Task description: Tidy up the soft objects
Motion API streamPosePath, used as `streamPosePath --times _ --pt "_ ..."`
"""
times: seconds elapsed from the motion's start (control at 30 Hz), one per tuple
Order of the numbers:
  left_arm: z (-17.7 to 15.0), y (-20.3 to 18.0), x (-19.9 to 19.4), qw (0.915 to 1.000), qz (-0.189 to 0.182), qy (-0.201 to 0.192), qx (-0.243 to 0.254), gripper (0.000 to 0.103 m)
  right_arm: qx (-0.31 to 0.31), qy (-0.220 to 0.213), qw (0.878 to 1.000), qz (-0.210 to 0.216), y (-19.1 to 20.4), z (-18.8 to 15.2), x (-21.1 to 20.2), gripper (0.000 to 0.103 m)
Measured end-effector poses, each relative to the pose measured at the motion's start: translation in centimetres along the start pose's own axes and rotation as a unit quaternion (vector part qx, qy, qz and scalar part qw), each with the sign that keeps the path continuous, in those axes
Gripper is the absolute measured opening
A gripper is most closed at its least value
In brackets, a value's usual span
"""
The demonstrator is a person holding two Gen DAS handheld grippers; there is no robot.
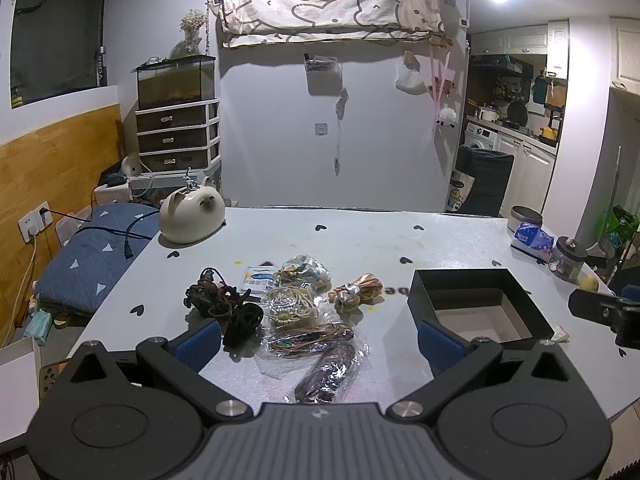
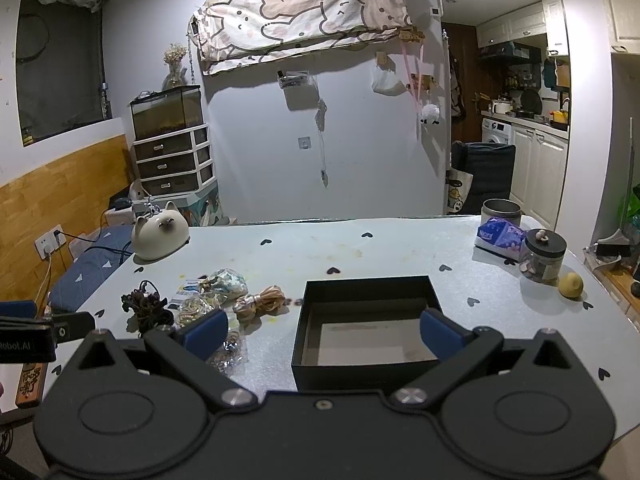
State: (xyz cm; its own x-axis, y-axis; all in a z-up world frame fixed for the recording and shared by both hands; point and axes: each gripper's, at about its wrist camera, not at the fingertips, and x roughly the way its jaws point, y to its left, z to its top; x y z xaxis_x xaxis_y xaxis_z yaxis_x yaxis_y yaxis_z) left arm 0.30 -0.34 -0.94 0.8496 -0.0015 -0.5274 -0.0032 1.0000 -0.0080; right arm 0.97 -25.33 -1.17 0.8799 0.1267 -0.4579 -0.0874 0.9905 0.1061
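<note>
Grey table [image 1: 360, 236], printed with small black hearts, stands before a white wall under a hung patterned cloth [image 1: 332, 0]. Wood panelling lines the room's left side; a kitchen opens on the right. At the far left corner sits a cream cat-shaped pot [image 1: 191, 216]. Near the front edge, left of centre, lies a cluster of soft items: dark hair ties [image 1: 218, 300], bagged beige bands [image 1: 290, 304], a pink scrunchie [image 1: 354, 290]. Just right of them stands an open black box [image 2: 366, 320], empty. A jar [image 2: 544, 256] and tissue pack [image 2: 500, 236] occupy the right edge. Left gripper [image 1: 318, 338] and right gripper [image 2: 324, 330] hover spread wide, grasping nothing.
</note>
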Motion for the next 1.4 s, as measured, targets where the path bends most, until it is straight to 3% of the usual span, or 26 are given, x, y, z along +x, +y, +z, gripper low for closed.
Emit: streamPosePath --times 1.4 --pt "0.69 -0.57 0.34 1.0000 -0.002 0.002 0.003 0.103 0.003 0.001 1.000 -0.001 -0.20 -0.06 0.48 0.103"
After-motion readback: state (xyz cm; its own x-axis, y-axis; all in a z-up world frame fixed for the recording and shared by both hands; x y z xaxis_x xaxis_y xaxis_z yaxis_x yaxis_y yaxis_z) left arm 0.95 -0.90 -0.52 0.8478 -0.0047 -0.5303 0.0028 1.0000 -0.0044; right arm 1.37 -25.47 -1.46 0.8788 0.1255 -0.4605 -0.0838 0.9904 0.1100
